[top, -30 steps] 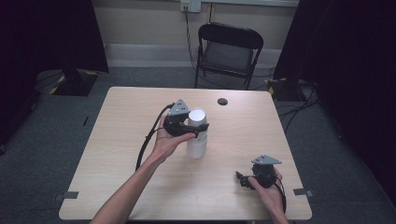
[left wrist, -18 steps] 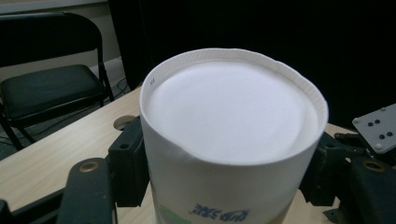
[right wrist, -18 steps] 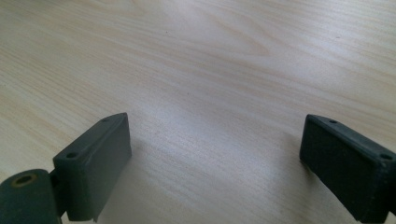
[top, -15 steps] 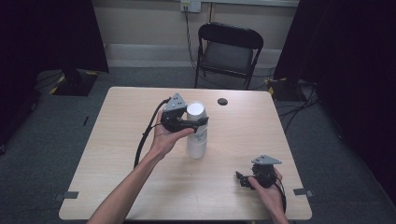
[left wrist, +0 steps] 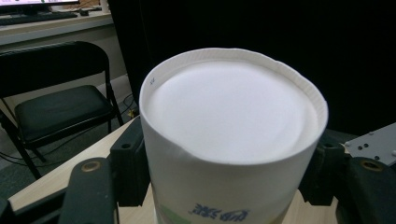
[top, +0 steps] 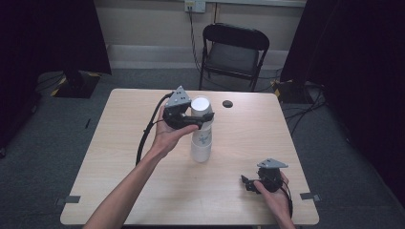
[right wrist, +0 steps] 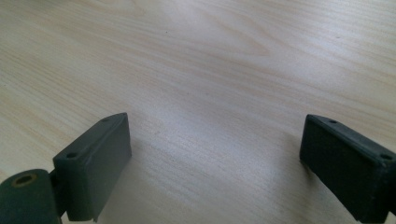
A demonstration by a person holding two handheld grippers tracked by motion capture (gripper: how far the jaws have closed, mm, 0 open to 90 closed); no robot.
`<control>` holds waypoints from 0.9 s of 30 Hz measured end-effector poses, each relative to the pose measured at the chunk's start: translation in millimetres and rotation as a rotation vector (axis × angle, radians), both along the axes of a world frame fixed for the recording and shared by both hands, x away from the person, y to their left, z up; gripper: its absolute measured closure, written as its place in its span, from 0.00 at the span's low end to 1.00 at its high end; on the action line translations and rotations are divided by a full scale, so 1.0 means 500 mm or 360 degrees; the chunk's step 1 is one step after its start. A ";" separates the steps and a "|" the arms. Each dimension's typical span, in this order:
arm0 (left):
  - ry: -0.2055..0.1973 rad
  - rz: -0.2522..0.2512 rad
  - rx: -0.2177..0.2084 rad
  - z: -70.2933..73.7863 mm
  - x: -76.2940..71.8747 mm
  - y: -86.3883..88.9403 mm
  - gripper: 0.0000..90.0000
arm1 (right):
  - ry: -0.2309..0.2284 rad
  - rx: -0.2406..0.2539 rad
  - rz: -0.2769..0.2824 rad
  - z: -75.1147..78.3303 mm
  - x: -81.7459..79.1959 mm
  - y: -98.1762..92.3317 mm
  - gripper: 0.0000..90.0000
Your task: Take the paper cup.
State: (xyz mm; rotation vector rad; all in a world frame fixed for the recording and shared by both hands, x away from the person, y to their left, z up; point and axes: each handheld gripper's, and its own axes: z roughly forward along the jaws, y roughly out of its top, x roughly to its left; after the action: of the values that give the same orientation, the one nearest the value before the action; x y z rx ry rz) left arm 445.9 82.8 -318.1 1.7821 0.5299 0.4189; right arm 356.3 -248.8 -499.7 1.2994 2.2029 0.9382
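Nearest, at the right front of the table, the right gripper rests low in the person's hand, its jaws spread wide with only bare wood between them. Farther in, near the table's middle, a stack of white paper cups stands upside down. The left gripper is at the stack's top, reaching in from the left, and its jaws have just been closing: they now pinch the top cup, one black pad pressed against each side of its wall just under the flat white base. Beyond the cups a small dark disc lies near the far edge, and a black chair stands behind the table.
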 end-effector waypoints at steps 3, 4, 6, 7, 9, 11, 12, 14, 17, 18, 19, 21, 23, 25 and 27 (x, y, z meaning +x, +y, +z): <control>0.0011 0.0017 0.0003 -0.001 -0.007 0.003 0.37 | 0.0000 0.0000 0.0000 0.000 0.000 0.000 0.09; 0.0012 0.0009 0.0003 -0.002 -0.010 0.004 0.37 | 0.0000 0.0000 0.0000 0.000 0.000 0.000 0.09; -0.0005 0.0011 0.0006 0.002 -0.018 0.011 0.37 | -0.0001 -0.0001 0.0000 0.000 0.000 0.000 0.09; -0.0005 0.0010 0.0014 0.003 -0.020 0.016 0.37 | 0.0000 0.0000 0.0000 0.000 0.000 0.000 0.09; -0.0008 0.0017 0.0004 0.007 -0.024 0.026 0.37 | 0.0000 0.0000 0.0000 0.000 0.000 0.000 0.09; -0.0001 0.0019 -0.0005 0.008 -0.026 0.032 0.37 | 0.0001 0.0000 -0.0001 0.000 0.000 0.000 0.09; 0.0008 0.0016 -0.0010 0.011 -0.031 0.045 0.37 | 0.0001 0.0000 -0.0001 0.000 0.000 0.000 0.09; 0.0041 0.0013 -0.0024 0.008 -0.038 0.057 0.37 | 0.0001 0.0000 -0.0001 0.000 0.000 0.000 0.09; 0.0059 0.0007 -0.0044 0.002 -0.052 0.071 0.37 | 0.0000 0.0000 0.0000 0.000 0.000 0.000 0.09; 0.0068 0.0004 -0.0044 0.001 -0.056 0.075 0.37 | 0.0000 0.0001 -0.0001 0.000 0.000 0.000 0.09; 0.0078 0.0002 -0.0047 -0.001 -0.060 0.079 0.37 | 0.0000 0.0000 -0.0001 0.000 0.000 0.000 0.09; 0.0085 -0.0006 -0.0042 -0.003 -0.064 0.083 0.37 | 0.0000 0.0000 0.0000 0.000 0.000 0.000 0.09; 0.0121 -0.0024 -0.0059 -0.011 -0.075 0.094 0.37 | 0.0000 0.0000 -0.0001 0.000 0.000 0.000 0.09; 0.0148 -0.0016 -0.0049 -0.022 -0.080 0.100 0.37 | 0.0000 0.0000 -0.0001 0.000 0.000 0.000 0.09; 0.0172 -0.0017 -0.0048 -0.033 -0.086 0.110 0.37 | 0.0000 0.0000 0.0000 0.000 0.000 0.000 0.09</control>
State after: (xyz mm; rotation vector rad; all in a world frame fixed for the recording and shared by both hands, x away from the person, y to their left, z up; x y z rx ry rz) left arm 402.8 137.6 -334.4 1.7847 0.5992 0.3065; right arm 356.3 -248.7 -499.7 1.2998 2.2027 0.9383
